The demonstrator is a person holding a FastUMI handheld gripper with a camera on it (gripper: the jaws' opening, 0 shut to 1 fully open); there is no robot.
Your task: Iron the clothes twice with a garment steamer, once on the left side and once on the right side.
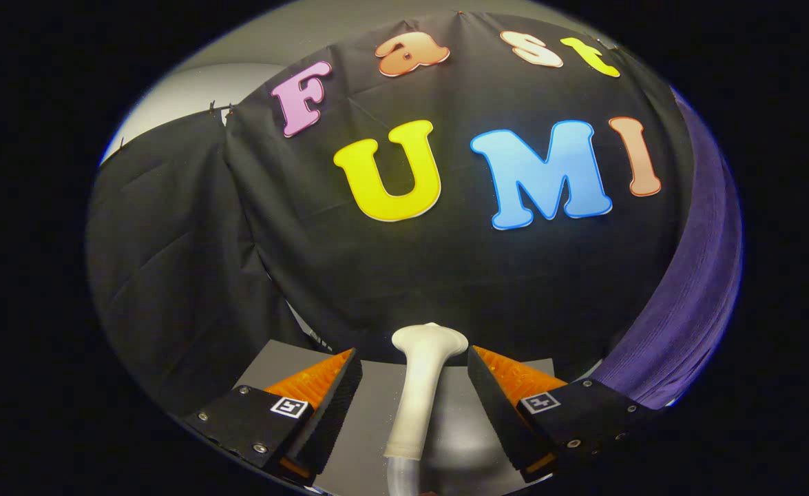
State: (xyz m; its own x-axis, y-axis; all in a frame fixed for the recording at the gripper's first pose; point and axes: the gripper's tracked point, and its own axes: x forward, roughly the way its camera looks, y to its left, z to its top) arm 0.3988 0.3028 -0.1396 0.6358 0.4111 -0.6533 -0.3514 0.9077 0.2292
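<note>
A white garment steamer (419,386) lies on the grey table (366,413), its wide head pointing toward the booth's wall and a clear hose leaving its near end. My gripper (414,353) is open, one finger on each side of the steamer's handle. A gap shows between each finger and the handle. A purple garment (686,296) hangs to the right, beyond the right finger.
Black cloth (445,275) forms the wall straight ahead, just past the table's far edge. A second black cloth panel (170,262) hangs to the left. A pale wall (184,89) shows above it.
</note>
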